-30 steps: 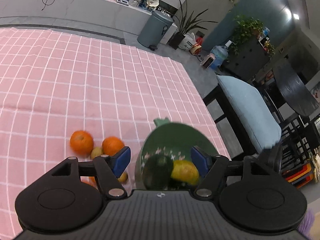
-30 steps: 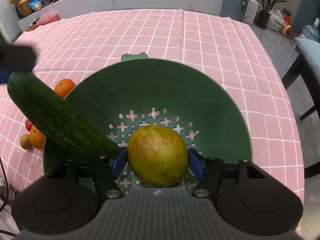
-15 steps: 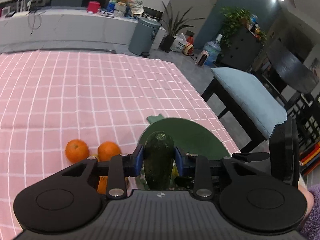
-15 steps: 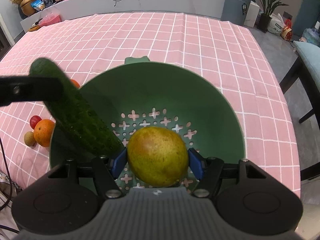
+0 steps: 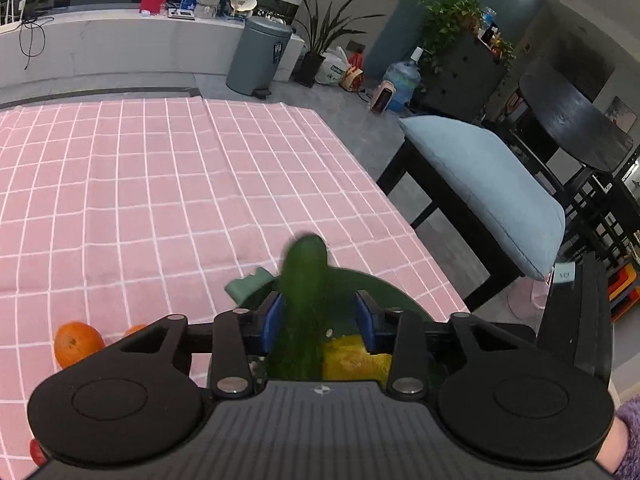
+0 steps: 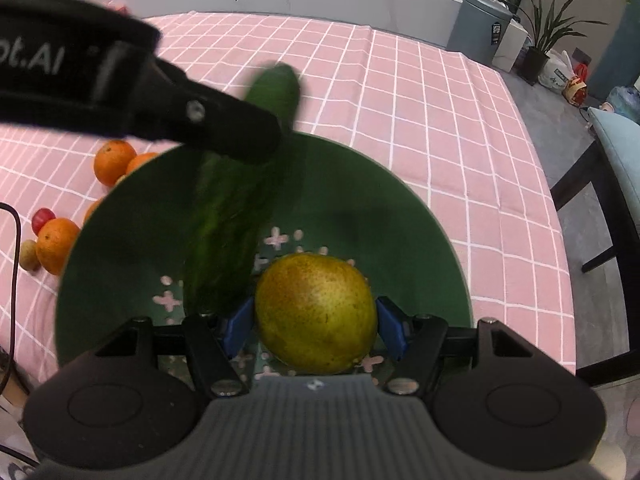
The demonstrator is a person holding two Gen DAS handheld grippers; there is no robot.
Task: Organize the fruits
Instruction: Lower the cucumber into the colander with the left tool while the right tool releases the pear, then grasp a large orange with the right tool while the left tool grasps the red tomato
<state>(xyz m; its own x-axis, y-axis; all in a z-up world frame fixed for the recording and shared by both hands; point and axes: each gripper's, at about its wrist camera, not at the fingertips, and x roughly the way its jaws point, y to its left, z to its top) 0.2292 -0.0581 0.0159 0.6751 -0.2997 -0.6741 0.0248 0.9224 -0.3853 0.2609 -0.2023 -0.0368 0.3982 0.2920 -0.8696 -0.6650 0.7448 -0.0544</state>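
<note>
Cucumber [image 5: 301,304] slips as our left hand-held gripper [image 5: 320,322] opens; right hand-held gripper [image 6: 316,326] holding pear [image 6: 316,312] risks collision.

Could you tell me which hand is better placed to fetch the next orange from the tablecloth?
Left. The left gripper is opening around the cucumber, so it should soon be free, and the oranges lie on its side of the bowl. The right gripper is shut on the pear.

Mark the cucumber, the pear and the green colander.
cucumber [image 6: 224,240], right wrist view, mid-body.
pear [image 6: 316,312], right wrist view, centre of skin.
green colander [image 6: 380,216], right wrist view, bare inner wall.
</note>
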